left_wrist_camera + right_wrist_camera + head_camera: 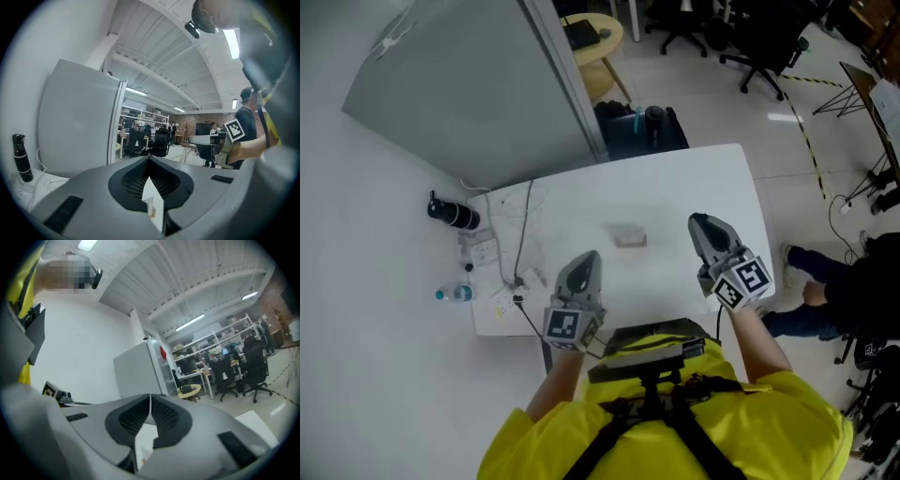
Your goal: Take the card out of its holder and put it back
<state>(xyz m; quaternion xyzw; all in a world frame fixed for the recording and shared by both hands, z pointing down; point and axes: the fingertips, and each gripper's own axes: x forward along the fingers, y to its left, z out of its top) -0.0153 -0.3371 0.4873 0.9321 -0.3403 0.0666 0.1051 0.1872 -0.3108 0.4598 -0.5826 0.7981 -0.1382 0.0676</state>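
In the head view both grippers hang above the near half of the white table. My left gripper points away from me, and my right gripper is further right. In the left gripper view the left gripper is shut on a white card with small print, held edge-on between the pads. In the right gripper view the right gripper has its tips together, with a thin white piece low between the pads. I cannot tell what that piece is. A small pale holder-like item lies on the table between the two grippers.
A black bottle, a water bottle, a power strip and cables crowd the table's left end. A grey cabinet stands behind it and a dark bag sits past the far edge. A seated person is at the right.
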